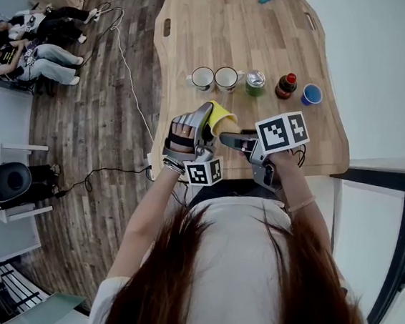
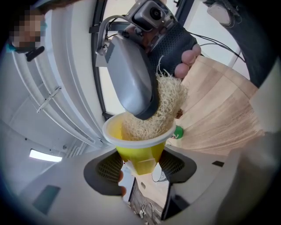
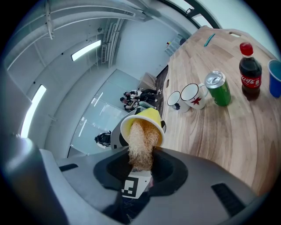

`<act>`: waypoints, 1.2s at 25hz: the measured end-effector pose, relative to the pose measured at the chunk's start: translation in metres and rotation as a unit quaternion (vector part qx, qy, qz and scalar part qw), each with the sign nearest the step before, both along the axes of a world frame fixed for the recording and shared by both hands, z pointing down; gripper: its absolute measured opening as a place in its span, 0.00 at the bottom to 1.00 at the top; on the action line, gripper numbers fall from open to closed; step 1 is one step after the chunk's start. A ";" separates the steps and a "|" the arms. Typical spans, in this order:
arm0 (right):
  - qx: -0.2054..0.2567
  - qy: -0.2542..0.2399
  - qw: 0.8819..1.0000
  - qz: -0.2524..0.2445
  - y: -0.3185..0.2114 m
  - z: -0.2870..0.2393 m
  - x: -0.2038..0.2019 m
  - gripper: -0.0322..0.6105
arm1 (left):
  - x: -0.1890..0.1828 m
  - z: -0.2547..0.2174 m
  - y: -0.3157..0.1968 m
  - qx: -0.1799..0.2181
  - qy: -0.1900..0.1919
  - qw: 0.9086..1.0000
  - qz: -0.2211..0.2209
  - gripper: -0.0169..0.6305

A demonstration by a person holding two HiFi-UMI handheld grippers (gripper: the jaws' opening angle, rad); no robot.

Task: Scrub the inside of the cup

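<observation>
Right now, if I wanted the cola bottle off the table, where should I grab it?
Probably round its dark middle, coming from the near edge of the table. The cola bottle stands upright in a row between the green can and the blue cup, so its sides are crowded while its front is free.

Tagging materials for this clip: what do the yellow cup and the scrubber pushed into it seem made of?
The yellow cup is probably plastic: smooth, slight sheen, even colour, thin paler rim; coated paper can't be ruled out. The scrubber is a pale, matt tangle of coarse fibres, loofah-like; natural or synthetic, I can't tell.
</observation>
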State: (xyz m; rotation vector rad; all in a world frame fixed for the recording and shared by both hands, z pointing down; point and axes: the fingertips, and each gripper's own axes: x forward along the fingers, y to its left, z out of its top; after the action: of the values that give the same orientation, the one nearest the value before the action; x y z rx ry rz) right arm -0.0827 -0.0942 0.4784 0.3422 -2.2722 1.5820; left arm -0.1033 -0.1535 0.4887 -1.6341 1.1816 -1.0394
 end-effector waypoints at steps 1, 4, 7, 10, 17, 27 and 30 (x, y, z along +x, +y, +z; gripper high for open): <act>0.001 0.001 1.000 0.000 0.001 0.000 0.000 0.23 | -0.001 0.000 0.001 -0.001 0.001 1.000 -0.002 0.43; 0.004 0.002 1.000 -0.001 0.005 -0.003 0.001 0.23 | -0.002 -0.002 0.003 -0.003 0.003 1.000 -0.006 0.43; 0.007 0.002 1.000 -0.002 0.006 -0.004 0.002 0.23 | -0.003 -0.003 0.002 -0.004 0.002 1.000 -0.009 0.43; 0.009 0.003 1.000 -0.002 0.008 -0.004 0.001 0.23 | -0.007 -0.002 0.002 -0.011 0.006 1.000 -0.016 0.43; 0.025 0.003 1.000 -0.002 0.009 -0.008 0.001 0.23 | -0.010 -0.004 0.000 -0.032 0.030 0.999 -0.028 0.43; 0.050 -0.003 0.999 0.005 0.007 -0.012 0.004 0.23 | -0.013 0.000 -0.001 -0.082 0.091 0.991 -0.053 0.43; 0.055 -0.004 0.998 0.006 0.007 -0.015 0.004 0.23 | -0.015 0.001 -0.001 -0.100 0.109 0.987 -0.062 0.43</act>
State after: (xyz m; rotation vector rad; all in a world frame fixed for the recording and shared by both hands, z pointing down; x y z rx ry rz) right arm -0.0791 -0.0872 0.4639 0.3805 -2.3739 1.4693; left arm -0.1185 -0.1541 0.4893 -1.8895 1.3724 -1.1078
